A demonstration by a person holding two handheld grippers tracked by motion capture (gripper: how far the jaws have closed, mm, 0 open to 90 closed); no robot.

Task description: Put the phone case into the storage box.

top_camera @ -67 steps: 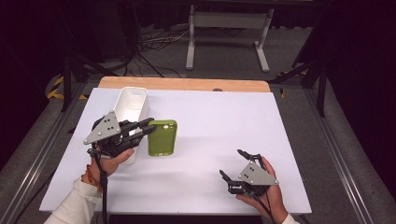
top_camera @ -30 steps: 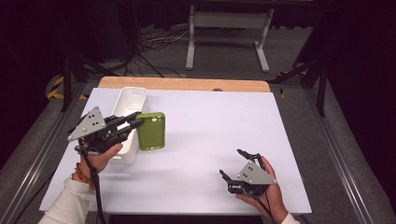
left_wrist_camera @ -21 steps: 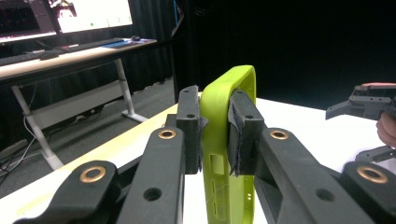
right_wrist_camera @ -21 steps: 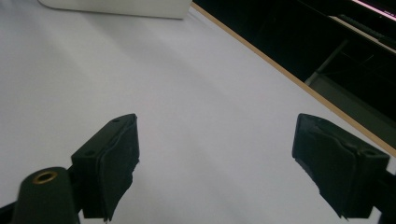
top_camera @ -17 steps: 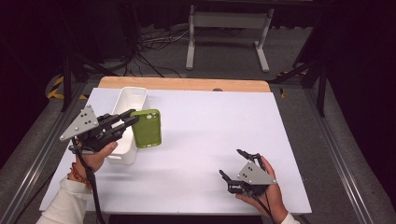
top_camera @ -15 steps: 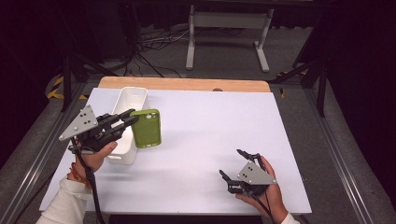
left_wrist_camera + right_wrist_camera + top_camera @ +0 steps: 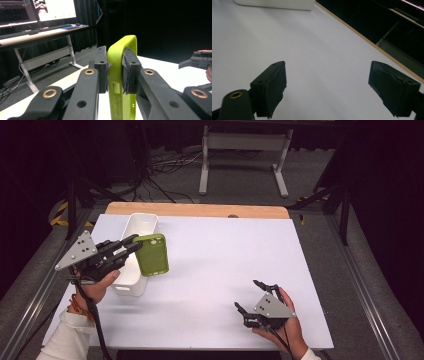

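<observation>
Two grippers show in the high view. At left of the frame the left gripper (image 7: 131,246) has its jaws pinching a green phone case (image 7: 151,254) by one edge, holding it lifted beside the white bin (image 7: 140,226) on the white table (image 7: 225,255). In the left gripper view the case (image 7: 121,75) stands on edge between the pads. At lower right the right gripper (image 7: 248,296) rests on the table, jaws spread with nothing between them.

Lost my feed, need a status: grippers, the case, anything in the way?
Left hand-held gripper shut on green phone case, lifted beside white bin. Right hand-held gripper open, low over table. Nothing blocking.
</observation>
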